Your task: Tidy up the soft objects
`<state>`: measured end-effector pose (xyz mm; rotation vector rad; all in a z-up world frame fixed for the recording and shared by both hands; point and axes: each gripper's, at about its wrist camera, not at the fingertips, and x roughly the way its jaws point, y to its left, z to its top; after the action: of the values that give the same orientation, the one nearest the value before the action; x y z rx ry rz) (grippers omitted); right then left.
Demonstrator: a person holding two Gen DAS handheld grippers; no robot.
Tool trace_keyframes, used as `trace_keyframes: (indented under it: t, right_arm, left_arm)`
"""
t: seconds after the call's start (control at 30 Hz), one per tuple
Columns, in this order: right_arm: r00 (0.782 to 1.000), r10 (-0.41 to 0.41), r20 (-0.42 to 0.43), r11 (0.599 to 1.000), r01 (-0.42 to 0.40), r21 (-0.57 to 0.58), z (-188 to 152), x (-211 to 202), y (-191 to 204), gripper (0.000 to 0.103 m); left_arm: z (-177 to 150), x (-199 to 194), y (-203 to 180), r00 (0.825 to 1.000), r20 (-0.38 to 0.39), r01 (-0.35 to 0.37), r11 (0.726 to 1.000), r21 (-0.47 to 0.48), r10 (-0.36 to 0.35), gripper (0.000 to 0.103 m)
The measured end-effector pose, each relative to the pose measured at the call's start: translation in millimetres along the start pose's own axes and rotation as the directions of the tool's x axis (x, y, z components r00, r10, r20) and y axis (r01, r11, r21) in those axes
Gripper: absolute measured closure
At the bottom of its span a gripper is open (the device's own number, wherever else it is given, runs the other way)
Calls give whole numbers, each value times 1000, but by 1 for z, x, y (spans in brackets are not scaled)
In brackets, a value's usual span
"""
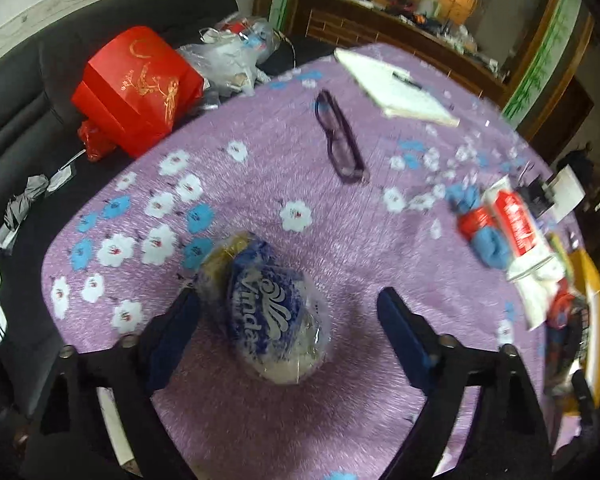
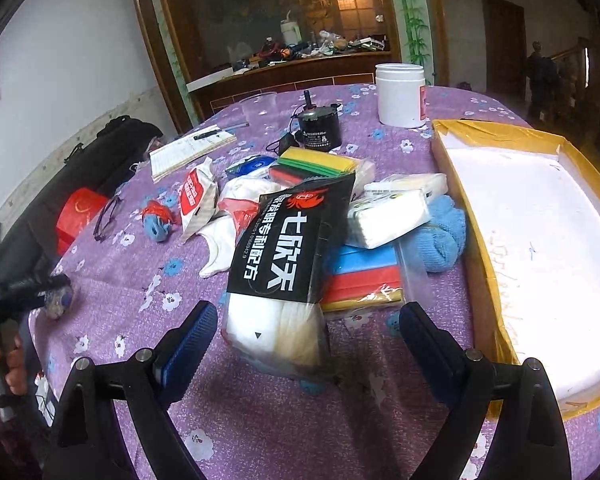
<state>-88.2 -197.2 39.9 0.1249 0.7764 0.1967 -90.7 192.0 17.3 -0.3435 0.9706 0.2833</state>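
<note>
A tissue roll (image 1: 268,312) in a blue and white plastic wrapper lies on the purple flowered tablecloth (image 1: 260,168). My left gripper (image 1: 288,296) is open, one finger on each side of the roll and not pressing it. In the right wrist view, a pack of white pads with a black label (image 2: 288,264) lies on a heap of soft goods. My right gripper (image 2: 308,310) stands open around the pack's near end. The heap holds a blue towel (image 2: 440,236), a white tissue pack (image 2: 388,216), coloured cloth packs (image 2: 364,276), white socks (image 2: 220,248) and a blue-red sock ball (image 2: 158,218).
An open cardboard box with a white lining (image 2: 540,240) sits right of the heap. A white jar (image 2: 400,94), a small black motor (image 2: 318,128), a notebook (image 2: 188,150) and purple glasses (image 1: 340,136) lie farther back. A red gift box (image 1: 136,88) rests on the dark sofa.
</note>
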Motion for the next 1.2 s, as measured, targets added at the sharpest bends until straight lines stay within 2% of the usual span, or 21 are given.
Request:
trace_keyframes:
  t: [0.07,0.17,0.2,0.3,0.43,0.53,0.7,0.83,0.93,1.03,1.1,1.13,1.17,1.2]
  right_arm:
    - [1000,6,-1,1000,-6,7,0,0,-1,9]
    - [1000,9,6,1000,-9,15,1,0,-1,9]
    - [1000,9,11,1000,-10,16,1,-1,-1,9]
    - [1000,9,20,999,-10,31,1,-2,-5,9]
    - [999,11,39,999,-13,48,1,-7,-9,9]
    - [998,-18,64,999,16,32,2,-14,-10,9]
    - [997,-6,71,1000,4,29,12,-20,-9,10]
    - [999,-18,49,1000,18,-4,19,-15,1,10]
    - [999,-44,8,998,45,-38,24,-2,12,12]
    - [996,-73,-42,995,70,-64,26,14,19,23]
    - [993,-86,-81,994,80,-71,25,25,20,37]
    - [990,-102,-101,992,94,-79,23,31,21,40]
    - [987,-111,-117,992,102,-80,20,35,21,51]
    - [987,-103,-120,993,95,-73,18,36,19,52]
  left_arm:
    - [-3,7,0,1000,0,-26,1000,4,26,26]
    - [-6,5,-2,996,43,-73,997,35,72,49]
    - [-6,4,-2,997,46,-67,997,39,66,55]
    - [-7,1,-10,999,49,9,998,66,-12,57]
    - [-12,-12,-46,990,81,98,981,165,-113,57]
    - [-19,-20,-83,977,84,170,952,255,-197,57]
    - [-38,-23,-152,952,36,267,884,382,-303,57]
    - [-49,-25,-187,940,47,286,856,430,-338,57]
    - [-51,-14,-193,944,36,286,865,412,-329,57]
    - [-54,-10,-191,948,32,280,877,390,-317,57]
    - [-53,-13,-189,951,63,256,888,382,-302,57]
    - [-54,-11,-189,956,57,246,891,383,-288,57]
    - [-55,-9,-191,957,45,248,887,389,-287,57]
    - [-56,-9,-192,956,43,249,884,396,-289,57]
